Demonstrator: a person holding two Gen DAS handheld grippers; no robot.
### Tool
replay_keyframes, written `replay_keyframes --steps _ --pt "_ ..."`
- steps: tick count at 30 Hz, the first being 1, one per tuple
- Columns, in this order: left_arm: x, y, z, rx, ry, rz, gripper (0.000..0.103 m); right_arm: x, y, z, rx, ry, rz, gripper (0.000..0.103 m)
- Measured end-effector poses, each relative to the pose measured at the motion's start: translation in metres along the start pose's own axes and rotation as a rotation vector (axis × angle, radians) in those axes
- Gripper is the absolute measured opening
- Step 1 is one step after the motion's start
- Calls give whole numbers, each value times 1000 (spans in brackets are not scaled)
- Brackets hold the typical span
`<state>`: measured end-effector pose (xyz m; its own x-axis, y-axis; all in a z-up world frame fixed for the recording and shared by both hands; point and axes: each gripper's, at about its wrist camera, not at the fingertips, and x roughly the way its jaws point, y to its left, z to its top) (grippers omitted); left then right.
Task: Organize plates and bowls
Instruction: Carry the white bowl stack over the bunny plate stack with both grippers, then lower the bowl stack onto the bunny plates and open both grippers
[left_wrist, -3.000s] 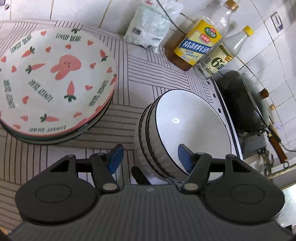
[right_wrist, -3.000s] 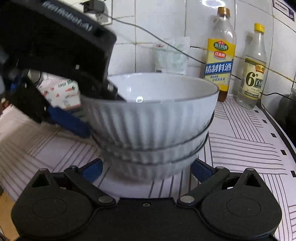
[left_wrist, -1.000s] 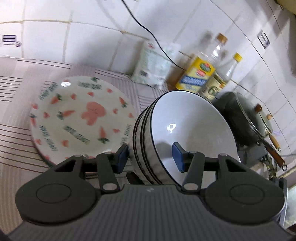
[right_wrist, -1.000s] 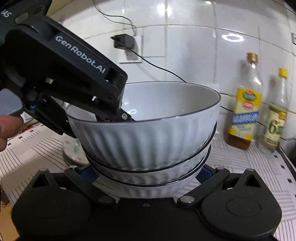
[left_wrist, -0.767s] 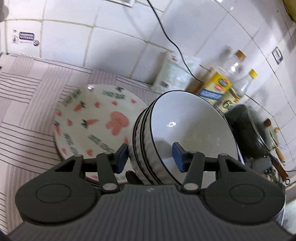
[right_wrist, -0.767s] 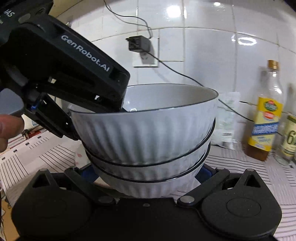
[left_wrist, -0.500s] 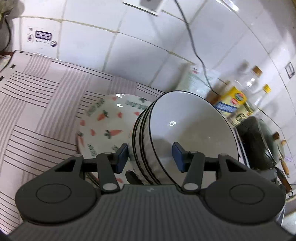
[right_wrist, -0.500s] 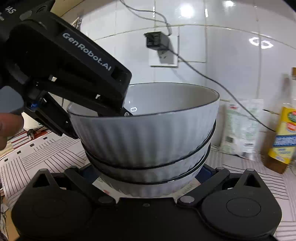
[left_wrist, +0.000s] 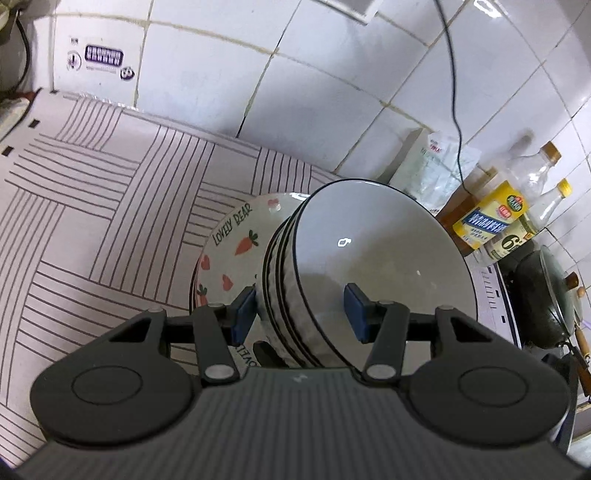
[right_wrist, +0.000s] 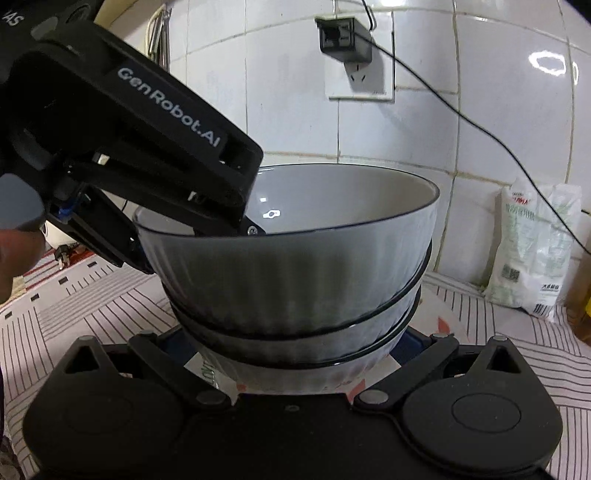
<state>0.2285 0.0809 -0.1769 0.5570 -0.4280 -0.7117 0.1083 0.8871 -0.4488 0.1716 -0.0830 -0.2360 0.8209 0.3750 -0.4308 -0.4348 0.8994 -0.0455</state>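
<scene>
A stack of three white ribbed bowls (left_wrist: 373, 258) with dark rims hangs between both grippers. My left gripper (left_wrist: 301, 314) is shut on the stack's near wall, one blue pad (left_wrist: 245, 314) outside and the other inside the top bowl. My right gripper (right_wrist: 293, 343) is shut on the lowest bowl (right_wrist: 295, 369) from both sides, its fingertips mostly hidden behind it. Right beneath the bowls sits the pile of carrot-and-bunny plates (left_wrist: 229, 254), also showing under them as the plates (right_wrist: 210, 369). Whether the bowls touch the plates I cannot tell.
A striped mat (left_wrist: 92, 206) covers the counter. Along the tiled wall stand a white bag (left_wrist: 432, 166) and two bottles (left_wrist: 495, 214); a dark wok (left_wrist: 543, 299) sits at the far right. A wall socket (right_wrist: 351, 55) holds a plug with a trailing cable.
Both grippers have carried the bowl stack leftward along the counter until it covers most of the carrot plates. The bottles and wok have slid to the right of the view. Both grips are unchanged.
</scene>
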Motion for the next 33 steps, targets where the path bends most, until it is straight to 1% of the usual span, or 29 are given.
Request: replay_keyframes --steps 9,23,26,29,33 --pt "17 1 2 9 23 7 50 15 0 -5 9 67 -18 103" --pt "19 -1 3 29 15 4 52 20 3 -1 43 80 -38 103" --pt "16 -6 3 51 3 40 52 17 4 3 70 99 -51 103" --pt "12 -10 1 62 -3 70 54 9 5 4 96 114 -44 103" --pt "-5 -17 -3 67 -29 104 55 -10 10 5 117 135 -51 103"
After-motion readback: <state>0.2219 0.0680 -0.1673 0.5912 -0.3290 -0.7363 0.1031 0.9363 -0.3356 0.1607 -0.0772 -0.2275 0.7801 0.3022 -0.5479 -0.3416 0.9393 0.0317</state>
